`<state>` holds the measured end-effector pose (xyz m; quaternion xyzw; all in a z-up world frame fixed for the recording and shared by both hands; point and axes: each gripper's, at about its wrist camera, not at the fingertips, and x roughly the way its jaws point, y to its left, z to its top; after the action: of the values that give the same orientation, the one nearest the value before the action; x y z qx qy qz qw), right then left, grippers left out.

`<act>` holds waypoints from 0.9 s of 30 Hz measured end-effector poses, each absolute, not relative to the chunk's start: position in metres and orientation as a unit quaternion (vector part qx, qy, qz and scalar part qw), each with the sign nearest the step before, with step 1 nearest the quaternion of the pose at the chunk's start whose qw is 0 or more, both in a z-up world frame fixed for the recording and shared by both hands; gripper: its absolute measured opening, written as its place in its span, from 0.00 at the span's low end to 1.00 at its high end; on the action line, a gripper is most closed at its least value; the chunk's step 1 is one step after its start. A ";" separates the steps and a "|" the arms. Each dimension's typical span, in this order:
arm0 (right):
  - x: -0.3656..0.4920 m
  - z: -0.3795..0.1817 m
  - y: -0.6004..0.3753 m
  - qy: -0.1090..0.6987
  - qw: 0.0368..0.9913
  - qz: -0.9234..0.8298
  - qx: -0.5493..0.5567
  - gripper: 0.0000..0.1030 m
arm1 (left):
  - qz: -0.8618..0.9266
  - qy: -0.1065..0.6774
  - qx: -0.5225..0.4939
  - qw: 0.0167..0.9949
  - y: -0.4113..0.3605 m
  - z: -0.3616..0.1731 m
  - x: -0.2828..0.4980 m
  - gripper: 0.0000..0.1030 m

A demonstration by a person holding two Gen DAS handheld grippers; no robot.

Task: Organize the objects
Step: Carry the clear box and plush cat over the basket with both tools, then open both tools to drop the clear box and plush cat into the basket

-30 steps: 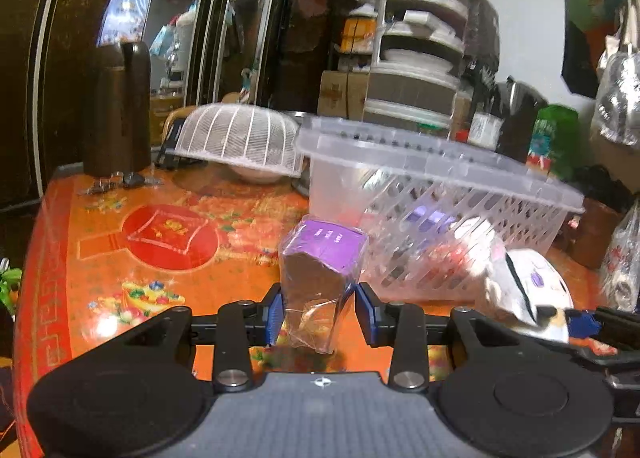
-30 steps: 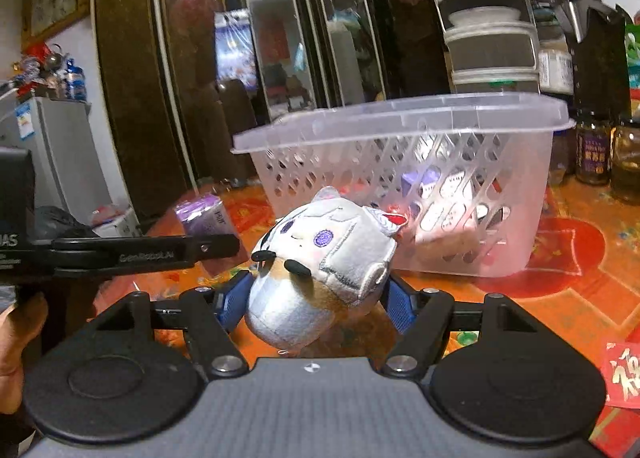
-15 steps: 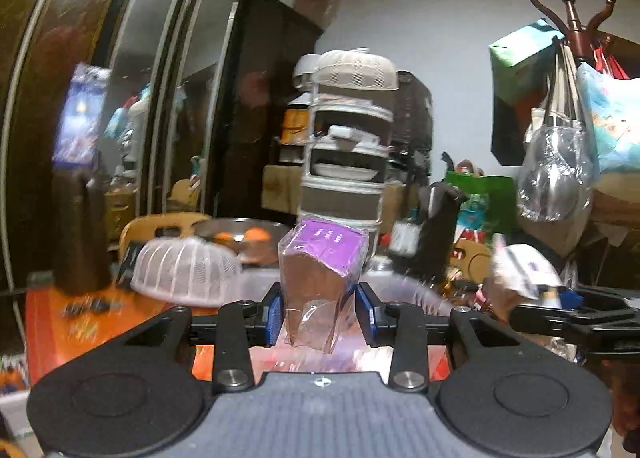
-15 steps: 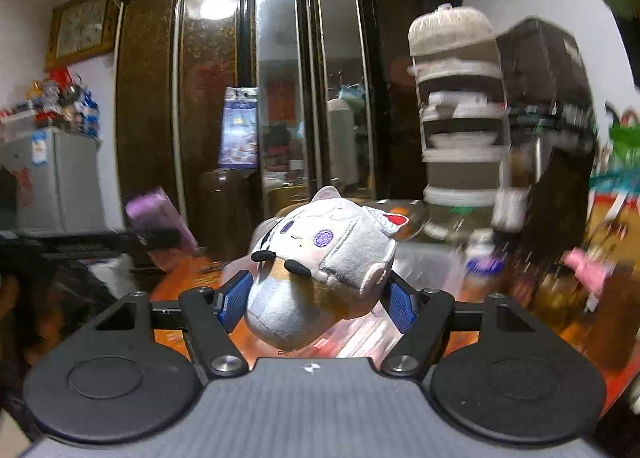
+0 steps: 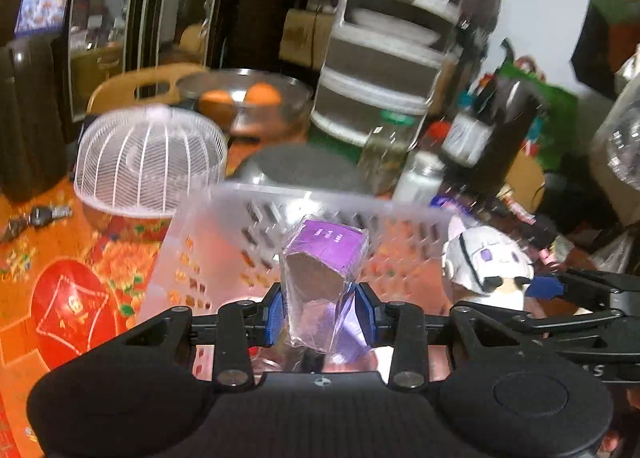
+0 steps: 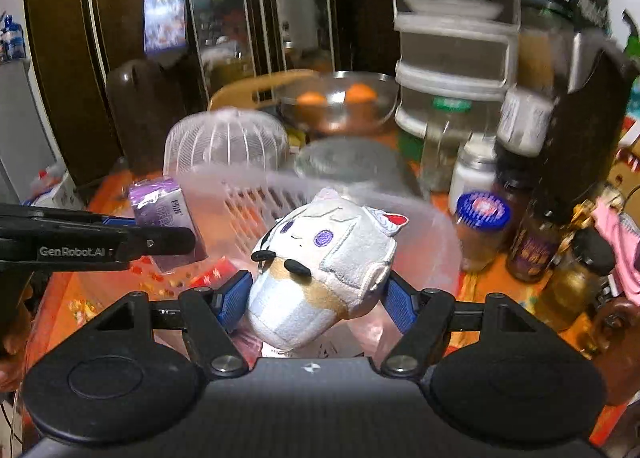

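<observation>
My left gripper (image 5: 320,314) is shut on a purple-topped pack in clear wrap (image 5: 320,278) and holds it over the clear plastic basket (image 5: 224,226). My right gripper (image 6: 318,300) is shut on a grey-white plush cat (image 6: 320,266) and holds it over the same basket (image 6: 432,242). The plush also shows at the right of the left wrist view (image 5: 486,262), and the purple pack at the left of the right wrist view (image 6: 164,210). Both grippers hover side by side above the basket's opening.
A white mesh food cover (image 5: 148,158) stands left of the basket on the orange patterned table (image 5: 72,290). A glass bowl with oranges (image 5: 244,102), a stacked white container tower (image 5: 396,54) and several jars (image 6: 480,230) crowd the back and right. Keys (image 5: 40,216) lie far left.
Both grippers, raised high half a second ago, have tipped down and now look into the basket from above. Each still holds its object.
</observation>
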<state>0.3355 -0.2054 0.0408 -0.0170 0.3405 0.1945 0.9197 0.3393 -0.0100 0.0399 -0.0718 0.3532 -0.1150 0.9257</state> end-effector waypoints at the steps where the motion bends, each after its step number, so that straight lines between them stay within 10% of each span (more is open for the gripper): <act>1: 0.339 0.038 -0.202 0.344 0.917 0.198 -0.022 0.71 | -0.116 0.357 -0.069 0.924 -0.011 0.037 0.341 0.40; 18: 0.342 0.023 -0.182 0.361 0.911 0.183 -0.082 0.74 | -0.094 0.377 -0.030 0.921 -0.020 0.015 0.344 0.45; 27: 0.291 0.060 -0.205 0.248 0.951 0.174 -0.056 1.00 | -0.093 0.232 -0.072 0.966 0.005 0.057 0.286 0.96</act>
<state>0.2907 -0.2052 0.0597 -0.0558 0.2480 0.1738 0.9514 0.2862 0.0045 0.0568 -0.0724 0.2316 -0.0929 0.9657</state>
